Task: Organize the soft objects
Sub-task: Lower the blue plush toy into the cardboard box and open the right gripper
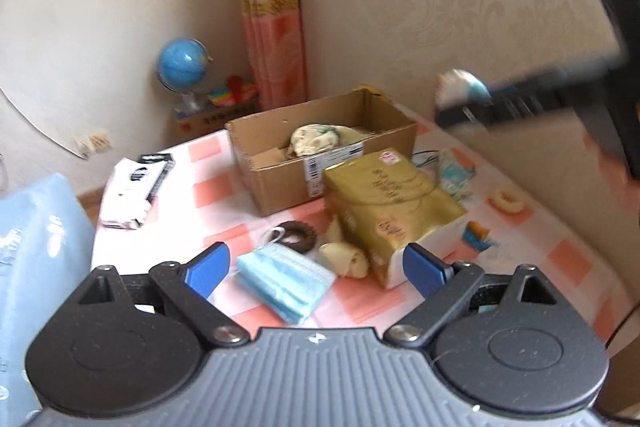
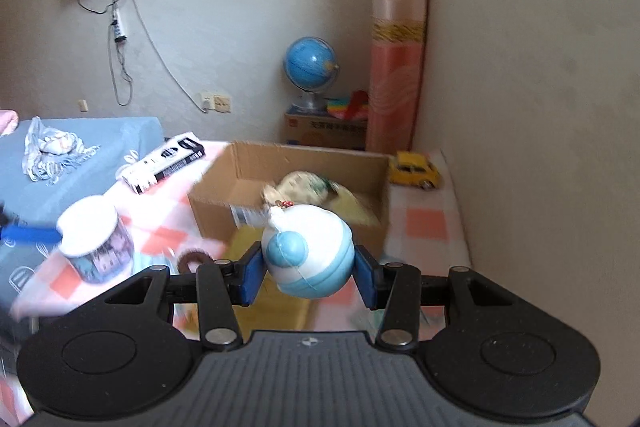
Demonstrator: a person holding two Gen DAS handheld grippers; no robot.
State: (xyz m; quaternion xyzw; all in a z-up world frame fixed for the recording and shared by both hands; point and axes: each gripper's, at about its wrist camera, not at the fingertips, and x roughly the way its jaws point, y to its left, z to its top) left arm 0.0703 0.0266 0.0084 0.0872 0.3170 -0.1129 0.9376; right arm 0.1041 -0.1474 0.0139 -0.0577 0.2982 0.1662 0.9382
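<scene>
My right gripper (image 2: pixel 308 273) is shut on a white and blue plush ball (image 2: pixel 310 253) and holds it in the air in front of the open cardboard box (image 2: pixel 288 163). The box (image 1: pixel 320 147) holds a cream cloth bundle (image 1: pixel 316 141). In the left wrist view the right gripper and the ball (image 1: pixel 460 87) are blurred at the upper right. My left gripper (image 1: pixel 316 271) is open and empty above a stack of blue face masks (image 1: pixel 286 281). A cream soft piece (image 1: pixel 346 259) and a brown hair tie (image 1: pixel 294 233) lie beside the masks.
A gold tissue pack (image 1: pixel 390 205) lies before the box on the pink checked cloth (image 1: pixel 520 259). A cream scrunchie (image 1: pixel 506 201), teal fabric (image 1: pixel 454 173), a black-and-white package (image 1: pixel 136 187), a mug (image 2: pixel 94 239) and a yellow toy car (image 2: pixel 416 169) are around. A globe (image 1: pixel 182 67) stands behind.
</scene>
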